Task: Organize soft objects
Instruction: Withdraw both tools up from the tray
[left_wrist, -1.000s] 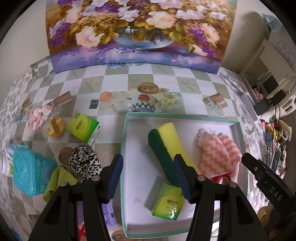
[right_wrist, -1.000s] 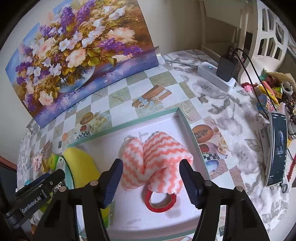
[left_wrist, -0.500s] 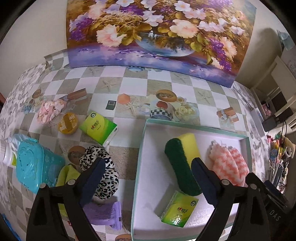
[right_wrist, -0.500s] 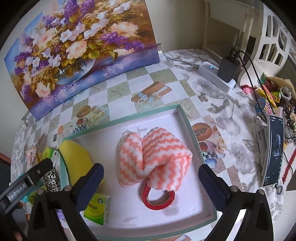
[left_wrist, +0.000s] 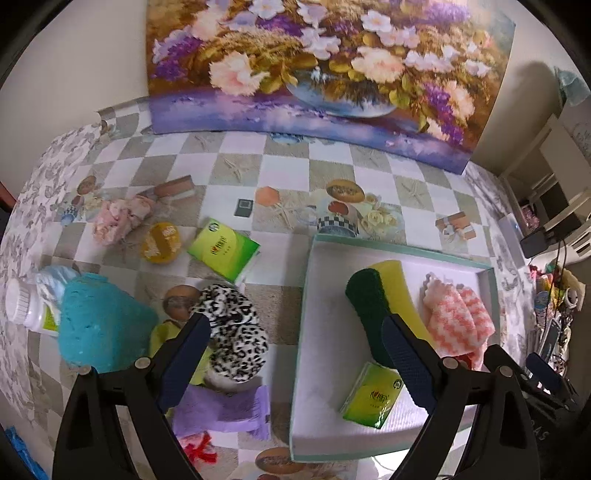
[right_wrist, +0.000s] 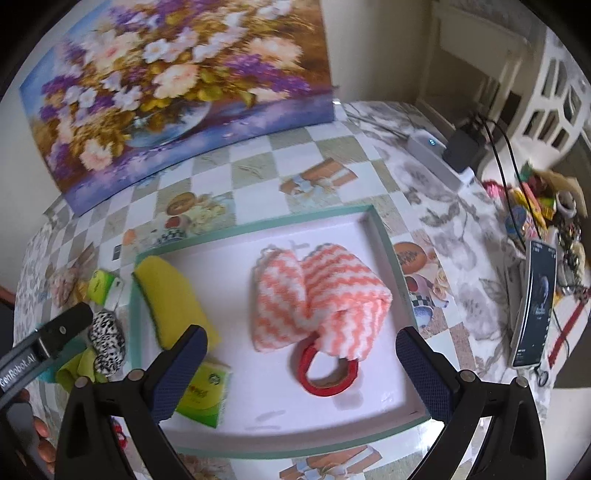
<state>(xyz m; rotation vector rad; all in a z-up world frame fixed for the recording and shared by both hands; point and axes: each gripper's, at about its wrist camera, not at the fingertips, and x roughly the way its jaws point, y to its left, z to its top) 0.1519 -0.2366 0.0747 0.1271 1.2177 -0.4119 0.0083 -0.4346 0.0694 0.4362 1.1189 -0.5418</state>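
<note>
Both tongs hang spread wide with nothing between their fingers. The left gripper (left_wrist: 295, 354) straddles the tray's (left_wrist: 308, 273) left wall. Only its camera shows the purple cloth (left_wrist: 225, 410) and leopard-print scrunchie (left_wrist: 236, 332) out on the tablecloth, and the green tissue pack (left_wrist: 223, 249) farther back. The right gripper (right_wrist: 301, 369) hovers over the tray (right_wrist: 388, 243). Its view alone shows the red tape roll (right_wrist: 328, 373) clearly, tucked under the orange-striped cloth (right_wrist: 317, 295), with the yellow sponge (right_wrist: 170, 295) to the left.
</note>
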